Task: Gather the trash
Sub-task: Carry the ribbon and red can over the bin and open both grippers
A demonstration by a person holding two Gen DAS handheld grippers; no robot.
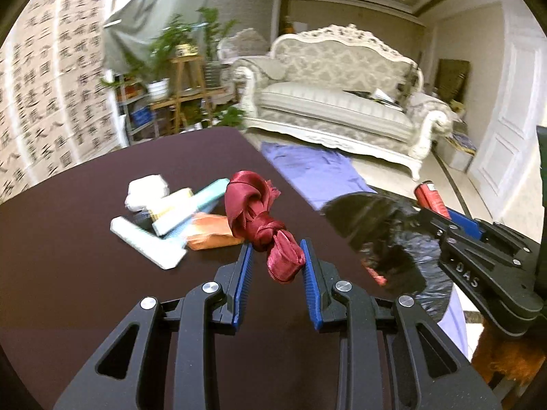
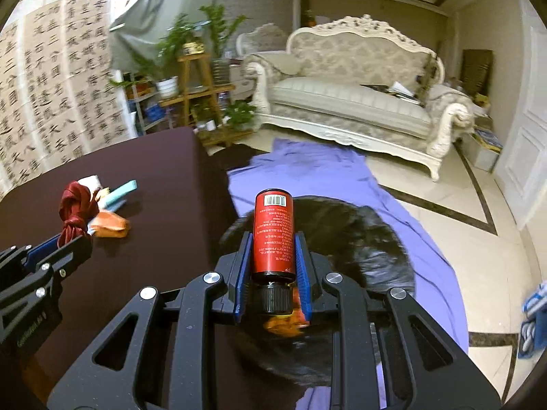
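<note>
My left gripper is shut on the lower end of a knotted dark red satin ribbon, held just above the dark brown table. My right gripper is shut on a red can with a black cap, cap toward the camera. The can hangs over the mouth of a black trash bag, where an orange wrapper shows. From the left wrist view the right gripper, the can and the bag lie right of the table. The right wrist view shows the left gripper with the ribbon.
A pile lies on the table: a white crumpled tissue, a teal box, a white box and an orange wrapper. A purple cloth covers the floor before a cream sofa. A wooden plant stand stands behind.
</note>
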